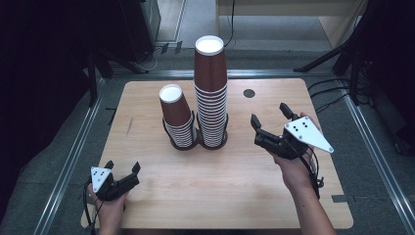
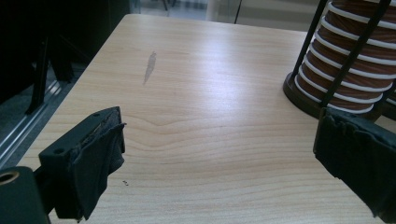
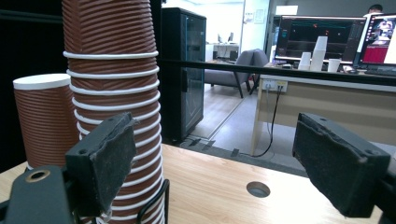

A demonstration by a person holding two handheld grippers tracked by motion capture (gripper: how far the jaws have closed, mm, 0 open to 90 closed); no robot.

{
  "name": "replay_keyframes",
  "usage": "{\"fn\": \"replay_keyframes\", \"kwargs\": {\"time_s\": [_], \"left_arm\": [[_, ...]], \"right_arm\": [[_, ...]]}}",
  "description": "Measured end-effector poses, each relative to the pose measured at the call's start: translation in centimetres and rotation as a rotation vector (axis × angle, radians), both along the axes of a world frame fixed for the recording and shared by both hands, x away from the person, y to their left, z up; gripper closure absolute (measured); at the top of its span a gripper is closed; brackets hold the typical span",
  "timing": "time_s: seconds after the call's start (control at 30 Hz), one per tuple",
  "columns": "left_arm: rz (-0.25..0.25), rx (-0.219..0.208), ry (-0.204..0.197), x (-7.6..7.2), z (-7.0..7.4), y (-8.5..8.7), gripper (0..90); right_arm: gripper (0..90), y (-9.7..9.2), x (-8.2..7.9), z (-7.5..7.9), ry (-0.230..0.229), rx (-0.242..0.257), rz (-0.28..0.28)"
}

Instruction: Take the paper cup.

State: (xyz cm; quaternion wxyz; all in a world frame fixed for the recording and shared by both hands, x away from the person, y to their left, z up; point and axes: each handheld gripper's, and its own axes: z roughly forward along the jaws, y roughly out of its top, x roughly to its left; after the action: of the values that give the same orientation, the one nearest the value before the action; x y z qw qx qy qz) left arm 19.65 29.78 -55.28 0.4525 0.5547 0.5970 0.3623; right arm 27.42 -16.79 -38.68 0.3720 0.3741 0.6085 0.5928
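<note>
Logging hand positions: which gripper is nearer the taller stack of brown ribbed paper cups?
Right. The right gripper hovers open just right of the taller stack; the left gripper is open near the table's front-left corner, farther off.

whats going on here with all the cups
A person at a wooden table holds a gripper in each hand. Two stacks of brown paper cups stand mid-table, a tall stack and a short stack just left of it. The right gripper is to the right of the tall stack, fingers open, clear of the cups. The left gripper sits near the table's front left corner, fingers open too. Neither holds anything.
</note>
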Motion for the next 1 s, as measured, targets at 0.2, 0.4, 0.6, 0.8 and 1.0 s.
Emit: {"fn": "replay_keyframes", "kwargs": {"time_s": [0.2,0.4,0.6,0.8,1.0], "left_arm": [[-0.005,0.008,0.000,-0.1,0.0,-0.1,2.4],[-0.006,-0.001,0.000,-0.1,0.0,0.0,2.4],[-0.007,0.000,0.002,0.0,0.0,0.0,2.4],[-0.011,0.000,0.003,0.0,0.0,0.0,2.4],[-0.011,-0.009,0.006,0.1,0.0,0.1,2.4]], "right_arm": [[13.7,0.9,0.3,0.3,-0.001,-0.004,0.012],[13.7,1.8,0.7,0.5,0.003,0.000,0.025],[13.7,2.8,0.9,0.5,0.003,-0.005,0.039],[13.7,3.5,1.0,0.6,0.004,-0.001,0.050],[13.6,4.3,1.1,0.9,0.000,0.005,0.063]]}}
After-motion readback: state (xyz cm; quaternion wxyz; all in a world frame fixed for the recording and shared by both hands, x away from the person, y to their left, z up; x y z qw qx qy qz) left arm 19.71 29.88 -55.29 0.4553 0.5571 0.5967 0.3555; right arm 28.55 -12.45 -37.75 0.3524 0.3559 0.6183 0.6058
